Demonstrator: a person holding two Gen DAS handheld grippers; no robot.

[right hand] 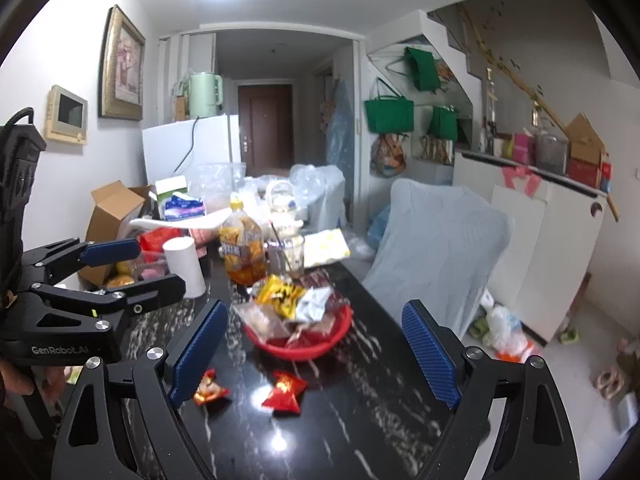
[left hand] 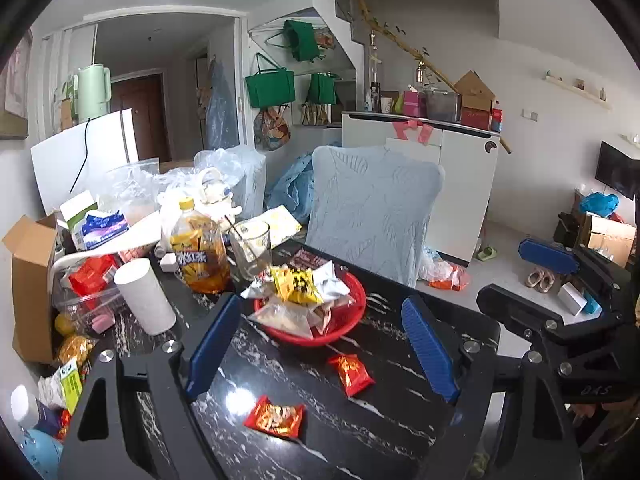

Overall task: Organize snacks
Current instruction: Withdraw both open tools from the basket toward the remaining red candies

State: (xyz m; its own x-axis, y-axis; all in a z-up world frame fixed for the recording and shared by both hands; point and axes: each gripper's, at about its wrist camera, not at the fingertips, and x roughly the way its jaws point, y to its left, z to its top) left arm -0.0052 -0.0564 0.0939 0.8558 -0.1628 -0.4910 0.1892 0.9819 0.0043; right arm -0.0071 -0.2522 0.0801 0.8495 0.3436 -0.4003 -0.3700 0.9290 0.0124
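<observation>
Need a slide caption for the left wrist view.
Open left gripper above two loose red snack packets before a full red basket.

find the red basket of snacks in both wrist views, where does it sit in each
Left wrist: red basket just above centre, on the black table, between the open left gripper's blue fingers.
Right wrist: the basket left of centre, nearer the left finger.
Shared landmark: the iced tea bottle behind it.

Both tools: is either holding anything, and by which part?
Nothing is held. The left tool and right tool both stand open and empty above the table.
</observation>
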